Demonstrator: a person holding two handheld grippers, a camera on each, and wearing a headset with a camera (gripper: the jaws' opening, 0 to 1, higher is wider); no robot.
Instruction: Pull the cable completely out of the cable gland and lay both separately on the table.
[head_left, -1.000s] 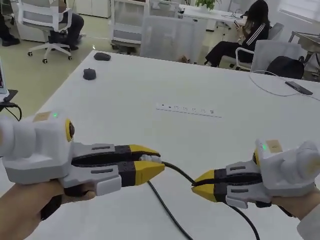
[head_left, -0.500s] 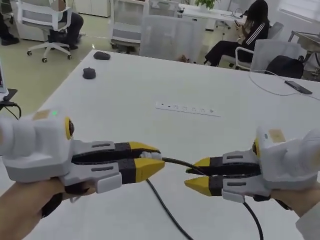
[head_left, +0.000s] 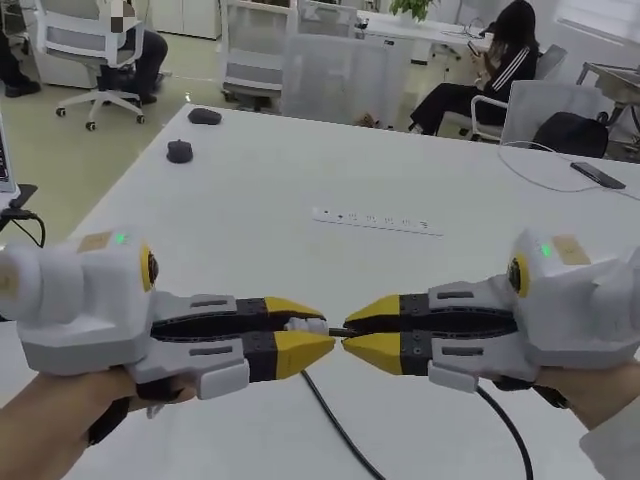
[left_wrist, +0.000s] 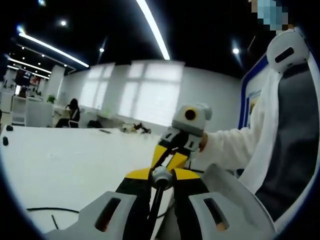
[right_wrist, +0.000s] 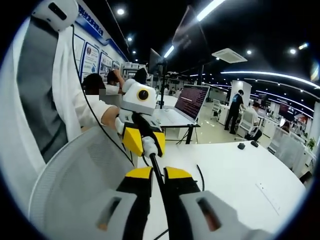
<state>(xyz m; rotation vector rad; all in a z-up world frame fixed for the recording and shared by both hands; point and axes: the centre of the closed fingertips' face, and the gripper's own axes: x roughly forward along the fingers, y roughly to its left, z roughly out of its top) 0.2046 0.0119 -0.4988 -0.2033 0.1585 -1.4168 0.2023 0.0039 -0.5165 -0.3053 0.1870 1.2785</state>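
Now: left gripper (head_left: 322, 336) clamps gland (head_left: 300, 324); right gripper (head_left: 350, 335) clamps cable (head_left: 335, 425) just beside it, tips nearly touching, both above table (head_left: 300, 180).

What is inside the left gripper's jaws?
A pale cable gland, with the black cable leaving it. The yellow jaw tips cover most of the gland's body.

Open-plan office. Large white table (head_left: 300, 170), power strip (head_left: 375, 220) mid-surface, a mouse (head_left: 179, 150) far left; white swivel chair (head_left: 75, 35) on pale floor (head_left: 60, 150) beyond, person (head_left: 490, 70) seated far right. Ceiling strip light (left_wrist: 151, 27), bright windows (left_wrist: 145, 95) on far wall.
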